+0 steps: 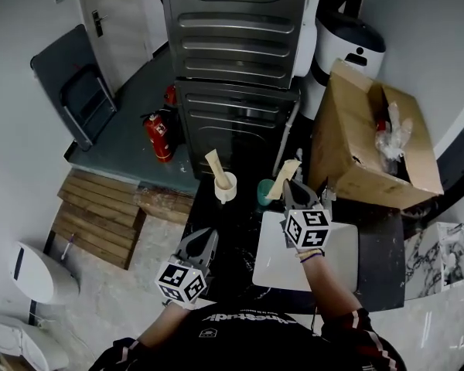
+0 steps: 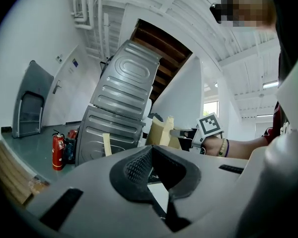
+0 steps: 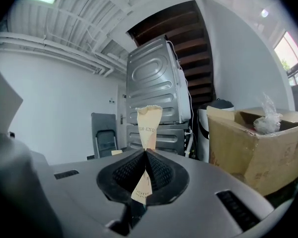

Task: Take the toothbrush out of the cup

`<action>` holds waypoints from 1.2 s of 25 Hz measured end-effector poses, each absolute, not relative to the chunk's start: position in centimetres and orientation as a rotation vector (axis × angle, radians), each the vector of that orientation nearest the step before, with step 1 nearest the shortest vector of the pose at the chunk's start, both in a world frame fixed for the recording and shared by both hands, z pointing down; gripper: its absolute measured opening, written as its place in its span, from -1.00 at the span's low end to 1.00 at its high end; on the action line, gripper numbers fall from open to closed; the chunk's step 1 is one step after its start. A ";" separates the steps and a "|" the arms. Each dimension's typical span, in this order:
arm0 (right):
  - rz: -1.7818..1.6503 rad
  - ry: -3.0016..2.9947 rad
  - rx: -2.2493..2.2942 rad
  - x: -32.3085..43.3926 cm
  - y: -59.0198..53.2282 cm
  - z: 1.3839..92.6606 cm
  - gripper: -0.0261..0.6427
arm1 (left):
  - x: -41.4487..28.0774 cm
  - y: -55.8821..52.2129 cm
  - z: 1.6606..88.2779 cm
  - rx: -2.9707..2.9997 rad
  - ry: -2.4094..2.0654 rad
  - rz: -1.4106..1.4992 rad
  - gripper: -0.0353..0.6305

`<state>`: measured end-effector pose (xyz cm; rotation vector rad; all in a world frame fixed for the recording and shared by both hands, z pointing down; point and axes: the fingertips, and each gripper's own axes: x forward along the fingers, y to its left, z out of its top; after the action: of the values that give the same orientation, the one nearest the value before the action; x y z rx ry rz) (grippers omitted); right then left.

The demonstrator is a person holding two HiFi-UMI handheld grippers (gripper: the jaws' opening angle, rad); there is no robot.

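Note:
In the head view my right gripper (image 1: 289, 185) is shut on a paper-wrapped toothbrush (image 1: 284, 178), held over the rim of a green cup (image 1: 264, 195) on the black table (image 1: 232, 238). The right gripper view shows the wrapper (image 3: 149, 125) pinched between the black pads (image 3: 161, 172), its top end sticking up; the cup is hidden there. A second wrapped toothbrush (image 1: 215, 165) stands in a white cup (image 1: 226, 189) to the left. My left gripper (image 1: 204, 236) hovers nearer me, shut and empty (image 2: 150, 157).
Stacked grey washing machines (image 1: 236, 60) stand behind the table. An open cardboard box (image 1: 367, 141) sits at the right, a white board (image 1: 282, 265) lies under my right arm. A red fire extinguisher (image 1: 159, 137) and a wooden pallet (image 1: 100, 215) are on the floor at the left.

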<state>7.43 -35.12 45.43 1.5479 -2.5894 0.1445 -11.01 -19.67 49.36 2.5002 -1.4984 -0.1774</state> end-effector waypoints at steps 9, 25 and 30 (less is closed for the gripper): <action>0.185 -2.606 1.500 7.8 -27.6 46.0 -0.80 | -9.0 -19.8 49.5 2.537 -1.414 -0.185 -0.85; 0.323 -2.527 1.555 9.9 -20.6 51.4 -0.80 | -7.2 -20.0 50.4 2.547 -1.352 -0.168 -0.85; 0.349 -2.528 1.560 9.9 -20.2 51.8 -0.80 | -7.1 -20.2 50.5 2.549 -1.350 -0.165 -0.85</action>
<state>9.93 -20.22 51.84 1.5603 -2.5275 0.3492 -7.12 -20.18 50.49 2.5486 -1.3498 -0.1652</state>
